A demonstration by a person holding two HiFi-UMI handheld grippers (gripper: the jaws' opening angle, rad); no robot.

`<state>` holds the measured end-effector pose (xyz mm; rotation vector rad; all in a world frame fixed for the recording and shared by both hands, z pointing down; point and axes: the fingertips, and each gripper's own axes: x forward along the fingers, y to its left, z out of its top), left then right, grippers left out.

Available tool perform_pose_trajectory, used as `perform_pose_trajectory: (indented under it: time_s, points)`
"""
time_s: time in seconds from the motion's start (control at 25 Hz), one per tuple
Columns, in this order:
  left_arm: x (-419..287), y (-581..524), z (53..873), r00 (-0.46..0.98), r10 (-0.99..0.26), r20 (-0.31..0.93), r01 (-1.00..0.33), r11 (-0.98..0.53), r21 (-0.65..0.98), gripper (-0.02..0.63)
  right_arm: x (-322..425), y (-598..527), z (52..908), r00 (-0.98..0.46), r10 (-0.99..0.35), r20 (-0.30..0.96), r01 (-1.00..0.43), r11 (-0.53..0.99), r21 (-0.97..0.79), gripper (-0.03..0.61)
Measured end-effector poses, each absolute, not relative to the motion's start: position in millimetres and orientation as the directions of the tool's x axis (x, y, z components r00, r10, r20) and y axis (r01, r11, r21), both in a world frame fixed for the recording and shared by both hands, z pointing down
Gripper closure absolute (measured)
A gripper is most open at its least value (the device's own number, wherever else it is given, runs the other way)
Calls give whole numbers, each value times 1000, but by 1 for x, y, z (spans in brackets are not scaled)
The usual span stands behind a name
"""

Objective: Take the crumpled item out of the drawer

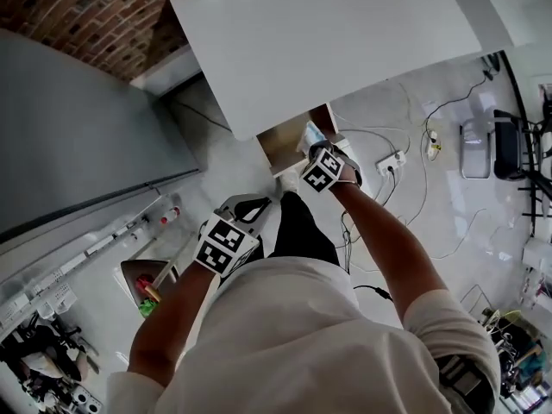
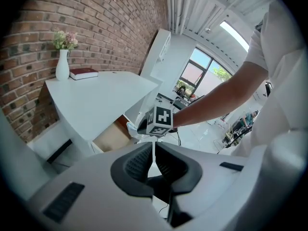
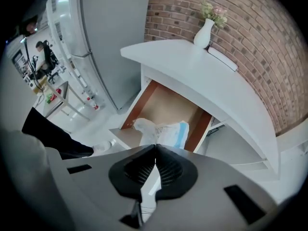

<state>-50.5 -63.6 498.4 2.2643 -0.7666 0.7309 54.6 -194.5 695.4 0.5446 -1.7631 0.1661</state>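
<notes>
Jaws pressed together, the right gripper (image 3: 155,147) has its tips at the lower edge of a crumpled white-and-blue bag (image 3: 166,131), apparently pinching it. The bag sits at the front of the open wooden drawer (image 3: 168,105), against its front panel. The drawer hangs under a white desk (image 3: 192,66) carrying a vase (image 3: 204,32) and a red book (image 2: 83,73) by the brick wall (image 3: 250,37). The left gripper (image 2: 154,146) hangs back near the person's hip, jaws closed on nothing.
</notes>
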Motion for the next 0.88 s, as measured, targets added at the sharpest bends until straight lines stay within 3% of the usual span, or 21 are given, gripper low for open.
perform_pose_trajectory:
  time_s: [0.88]
  points:
    - [-100,0,439,705,-323,632,-625,-704,338,583,39,-59,524,-316,-375,872,-660,747,82,549]
